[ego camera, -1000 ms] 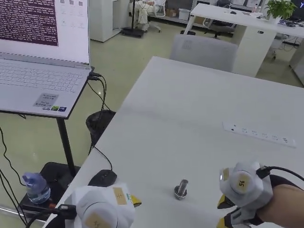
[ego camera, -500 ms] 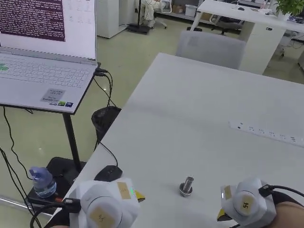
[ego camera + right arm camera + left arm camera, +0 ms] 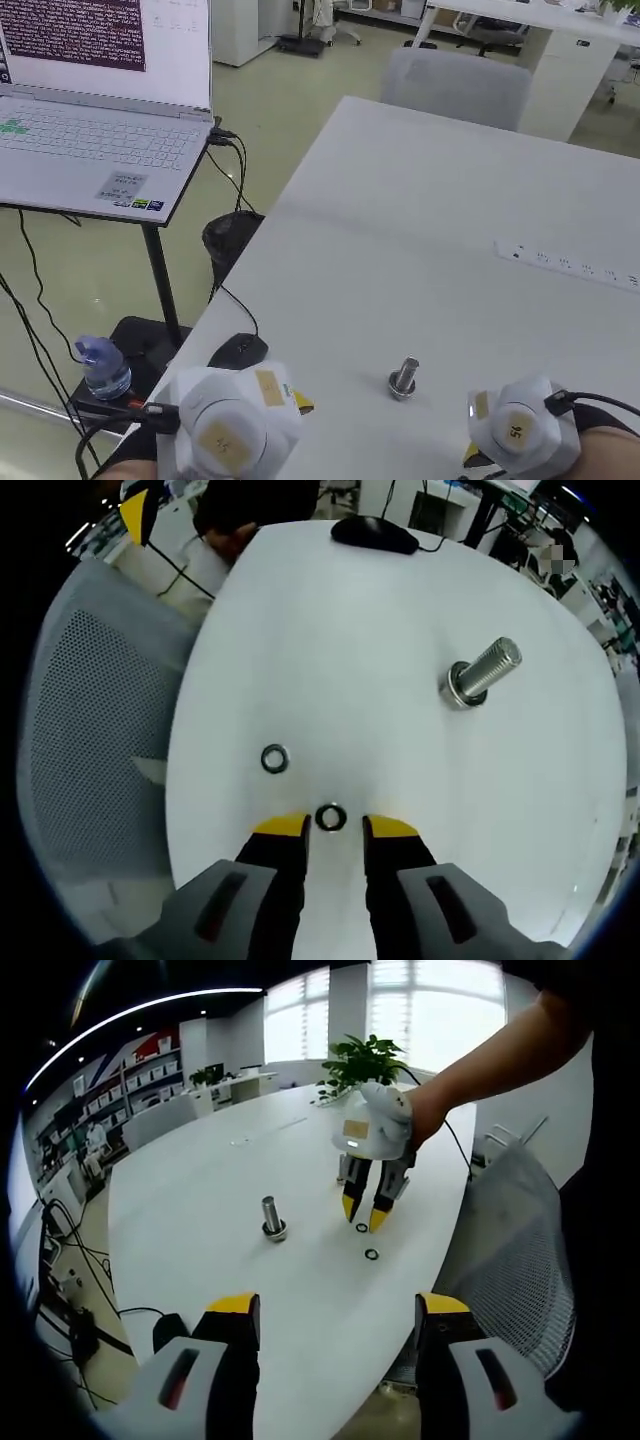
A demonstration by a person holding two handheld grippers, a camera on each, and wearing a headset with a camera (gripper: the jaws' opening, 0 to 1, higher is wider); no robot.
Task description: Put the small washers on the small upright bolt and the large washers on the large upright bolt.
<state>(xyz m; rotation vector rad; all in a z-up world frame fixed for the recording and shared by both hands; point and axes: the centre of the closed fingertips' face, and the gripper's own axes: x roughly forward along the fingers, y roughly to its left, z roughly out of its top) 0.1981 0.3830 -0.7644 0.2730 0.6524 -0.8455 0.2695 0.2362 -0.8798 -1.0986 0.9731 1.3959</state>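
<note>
White tabletop [image 3: 420, 230] runs away from me, pale and bare-looking but for a few small parts. Nearest me, the left gripper [image 3: 338, 1305] hangs well apart from the work, jaws wide, nothing between them. The right gripper [image 3: 335, 827] is down at the table with its jaws narrow, and a washer [image 3: 330, 817] lies flat in the gap between them. A sliver of table shows on either side of it, so I judge it straddled, not yet pinched. A second washer [image 3: 274, 758] lies loose just beside the first, at 10 o'clock from it in the right gripper view. Further out, at 1 o'clock, a bolt [image 3: 480, 675] stands upright with a ring at its foot. I cannot tell whether that ring is a washer or the bolt's own flange, nor whether this is the small bolt or the large one.

I take the step in hand to be the pick-up of that first washer. The next move calls for closing on its rim without skating it across the smooth top, then a clean lift. After that comes a carry out to 1 o'clock, with the hole centred over the bolt's tip before I let go. It is thin and flat, so the grip may slip.

Beyond the bolt, a mouse [image 3: 375, 535] sits near the far edge at 12 o'clock. In the head view a power strip [image 3: 570, 268] lies at 2 o'clock and a laptop [image 3: 90, 150] at 10 o'clock.
</note>
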